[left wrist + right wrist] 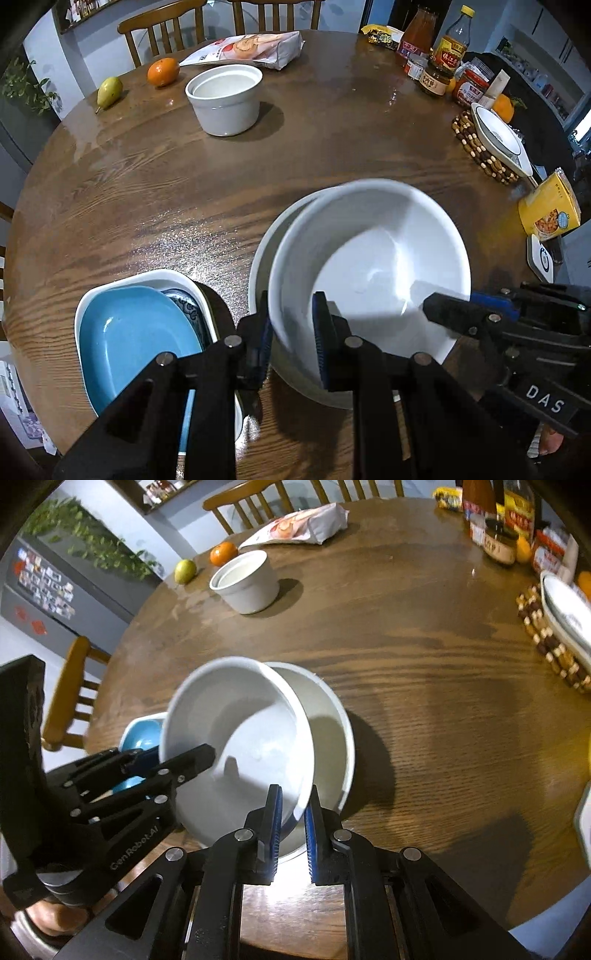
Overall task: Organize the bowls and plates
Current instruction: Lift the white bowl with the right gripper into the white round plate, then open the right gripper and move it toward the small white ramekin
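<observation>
Both grippers pinch the rim of one white bowl (373,273), which is tilted and sits partly inside a second, larger white bowl (266,258) standing on the round wooden table (147,192). The left gripper (293,339) has its blue-padded fingers pressed on the near-left rim, one inside the wall and one outside. The right gripper (293,823) grips the opposite near edge the same way, with the rim caught between its pads. In the left view the right gripper reaches in from the right over the bowl's inside; in the right view the left gripper (184,760) comes in from the left. Just left of the bowls lies a stack of dishes: a blue plate (133,339) on a patterned one, in a white dish (162,277). Far across the table stands a white pot (225,99), with an orange (162,71) and a pear (109,92) beyond it. At the right edge a plate (498,136) rests on a beaded mat (476,147), near bottles and jars (443,55).
</observation>
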